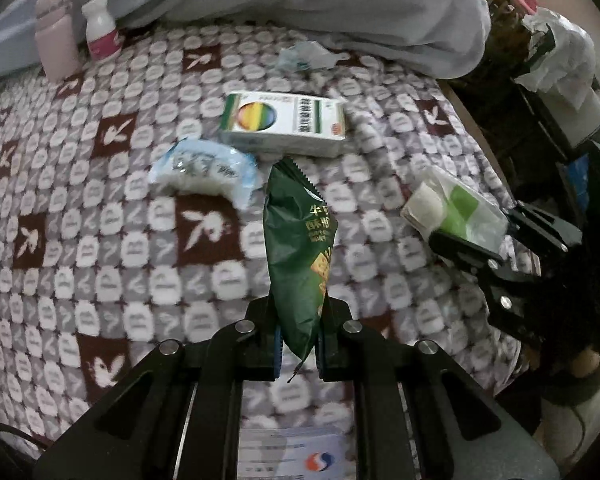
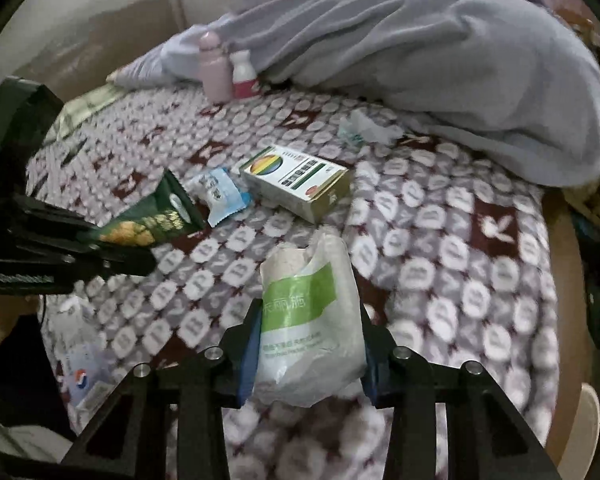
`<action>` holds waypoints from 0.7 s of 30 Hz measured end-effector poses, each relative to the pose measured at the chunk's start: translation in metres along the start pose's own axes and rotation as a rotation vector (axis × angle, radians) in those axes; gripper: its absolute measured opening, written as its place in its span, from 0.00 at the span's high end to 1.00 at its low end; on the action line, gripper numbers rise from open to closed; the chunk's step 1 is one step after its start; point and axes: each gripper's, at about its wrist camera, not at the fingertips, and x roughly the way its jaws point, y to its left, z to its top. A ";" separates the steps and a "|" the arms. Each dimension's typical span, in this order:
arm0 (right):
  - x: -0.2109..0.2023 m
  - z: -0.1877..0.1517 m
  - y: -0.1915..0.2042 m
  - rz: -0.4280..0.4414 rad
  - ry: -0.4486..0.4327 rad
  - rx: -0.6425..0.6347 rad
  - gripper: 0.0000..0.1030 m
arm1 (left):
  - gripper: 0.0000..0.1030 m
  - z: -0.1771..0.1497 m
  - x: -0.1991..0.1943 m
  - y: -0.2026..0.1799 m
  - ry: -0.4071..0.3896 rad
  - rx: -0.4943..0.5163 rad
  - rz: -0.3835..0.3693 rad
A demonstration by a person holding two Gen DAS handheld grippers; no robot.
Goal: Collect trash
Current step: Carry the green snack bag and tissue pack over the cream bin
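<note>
Trash is still lying on the bed [image 2: 440, 216]: the box [image 2: 296, 180] and blue wrapper [image 2: 220, 196] are sitting ahead of both tools. Left tool [image 1: 298, 344] is clamping the green wrapper [image 1: 300, 248]; right tool [image 2: 308, 356] is gripping the tissue pack [image 2: 308, 320].

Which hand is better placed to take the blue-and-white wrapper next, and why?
Left, though only marginally. The blue-and-white wrapper lies just beyond the left tool, but that tool already grips the green snack packet, and the right tool grips the tissue pack.
</note>
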 end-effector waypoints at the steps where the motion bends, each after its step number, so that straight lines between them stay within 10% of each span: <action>1: -0.005 -0.002 -0.001 -0.002 -0.008 0.015 0.61 | 0.91 0.000 0.000 -0.006 -0.006 0.001 0.005; 21: -0.099 -0.060 -0.065 -0.113 -0.127 0.244 0.61 | 0.91 0.000 -0.002 -0.120 -0.038 0.122 -0.022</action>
